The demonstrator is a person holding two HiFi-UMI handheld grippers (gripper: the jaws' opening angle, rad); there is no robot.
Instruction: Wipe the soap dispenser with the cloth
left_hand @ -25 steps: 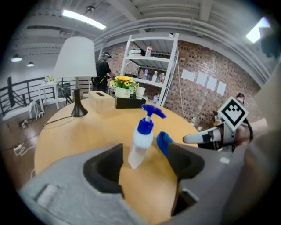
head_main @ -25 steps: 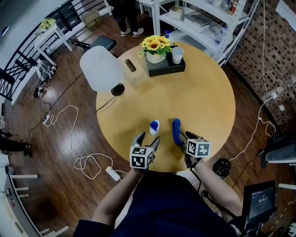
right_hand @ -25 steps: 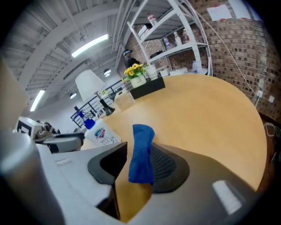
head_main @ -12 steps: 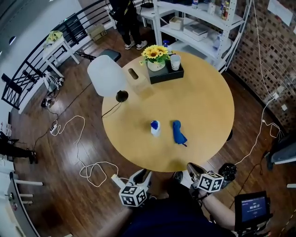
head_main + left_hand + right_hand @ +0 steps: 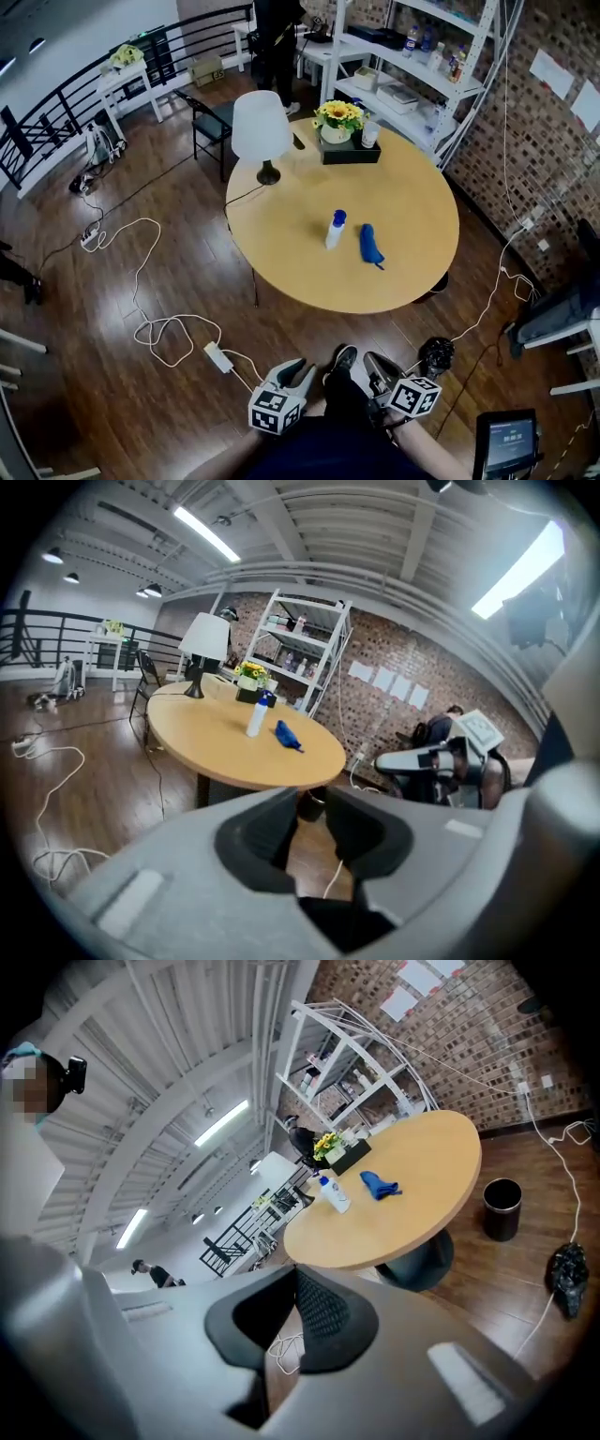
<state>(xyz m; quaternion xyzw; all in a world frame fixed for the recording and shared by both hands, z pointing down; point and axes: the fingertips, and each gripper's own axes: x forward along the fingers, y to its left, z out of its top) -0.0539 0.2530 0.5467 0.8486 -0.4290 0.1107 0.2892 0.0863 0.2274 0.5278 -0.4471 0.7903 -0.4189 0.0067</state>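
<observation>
Head view, soap dispenser upright, well apart from left claw

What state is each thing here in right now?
White soap dispenser with blue cap: upright on the round wooden table, untouched.
Blue cloth: crumpled on table, apart from dispenser.
Left gripper: jaws just closed, empty.
Right gripper: jaws just closed, empty.
White table lamp: upright.
</observation>
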